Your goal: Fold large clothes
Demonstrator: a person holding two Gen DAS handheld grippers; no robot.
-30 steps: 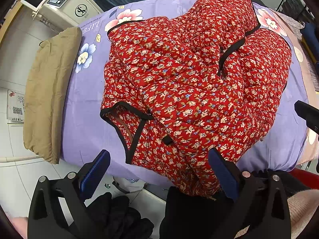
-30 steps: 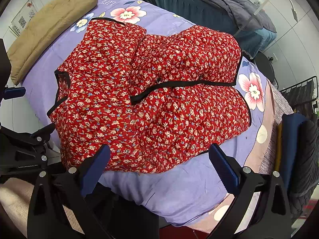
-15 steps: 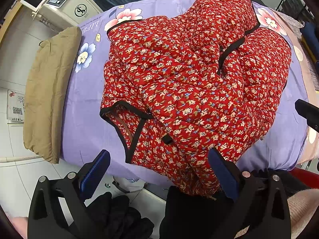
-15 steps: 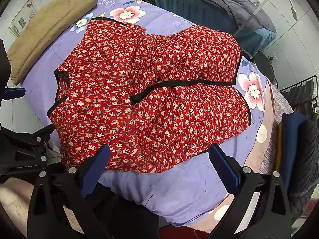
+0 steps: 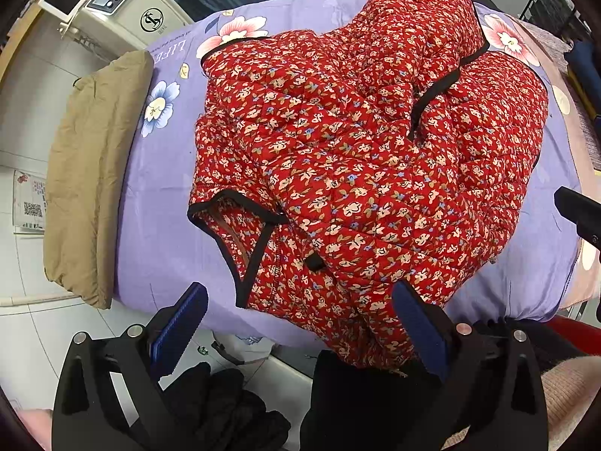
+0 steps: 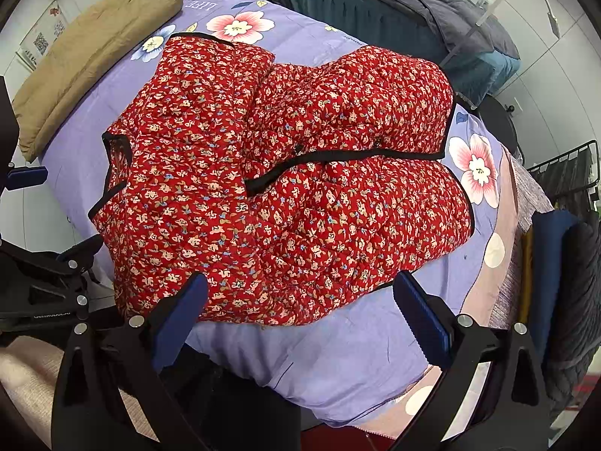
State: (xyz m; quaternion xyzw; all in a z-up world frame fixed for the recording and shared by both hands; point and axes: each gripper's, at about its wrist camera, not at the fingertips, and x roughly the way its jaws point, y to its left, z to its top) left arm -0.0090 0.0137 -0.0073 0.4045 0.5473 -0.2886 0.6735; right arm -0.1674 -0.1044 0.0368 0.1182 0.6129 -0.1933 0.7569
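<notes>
Almost nothing has shifted over the last second: the red floral quilted jacket (image 5: 357,158) lies in the same heap on the bed, and both grippers hover at the near edge as before, so the fold looks paused between steps, not advancing. The left gripper (image 5: 300,323) has its blue ridged fingers (image 5: 180,323) spread wide and empty, with the jacket's near hem drooping over the bed edge between them. The right gripper (image 6: 300,315) is likewise released, its fingers (image 6: 420,319) straddling the near border of the jacket without touching it. The jacket is puffy, diamond-stitched padding printed with small pale flowers and piped in black (image 6: 338,158); one panel is already turned over the body, leaving a thick, rounded mound that will probably spring back rather than crease. A black-edged neckline opening (image 5: 240,233) faces the near left. Beneath is a smooth lavender bedsheet (image 6: 338,353) with big pink and blue blossoms, and at the far left lies a folded tan garment (image 5: 90,173), matte and soft-cornered.
</notes>
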